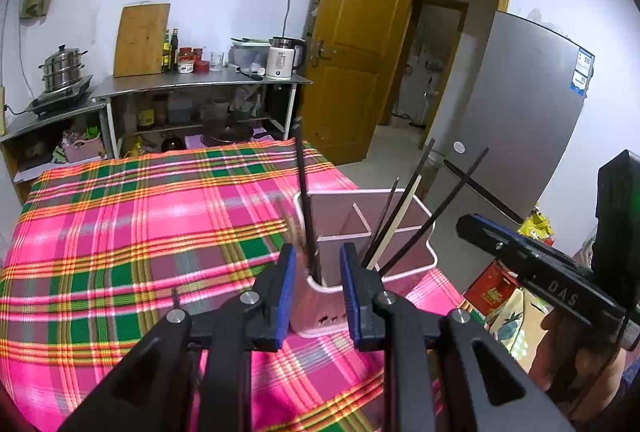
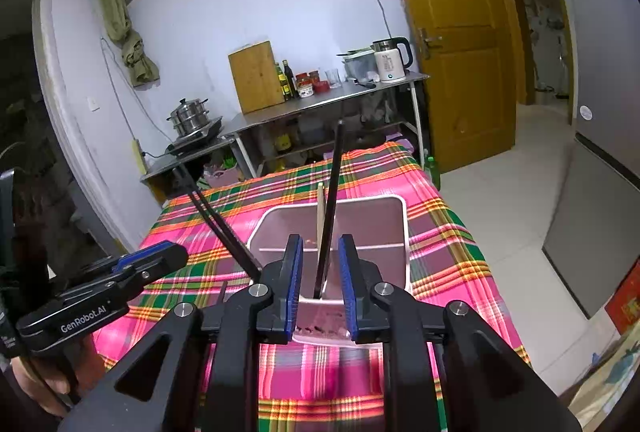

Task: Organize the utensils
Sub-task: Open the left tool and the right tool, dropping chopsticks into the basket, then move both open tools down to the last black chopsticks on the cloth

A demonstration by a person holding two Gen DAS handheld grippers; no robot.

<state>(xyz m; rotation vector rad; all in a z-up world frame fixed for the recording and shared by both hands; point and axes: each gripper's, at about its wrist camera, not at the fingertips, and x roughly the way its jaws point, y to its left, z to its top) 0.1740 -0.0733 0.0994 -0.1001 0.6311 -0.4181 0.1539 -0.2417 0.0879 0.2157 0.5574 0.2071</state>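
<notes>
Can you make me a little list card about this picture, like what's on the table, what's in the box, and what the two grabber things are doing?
table: covered with a pink plaid cloth
box: pink-white utensil holder with dividers, standing on the cloth
in the box: dark chopsticks and one pale chopstick, leaning
left gripper: fingers apart, a dark chopstick standing between them, not pinched
right gripper: fingers apart, a black chopstick between them, not pinched
background: wooden door, white kettle
</notes>
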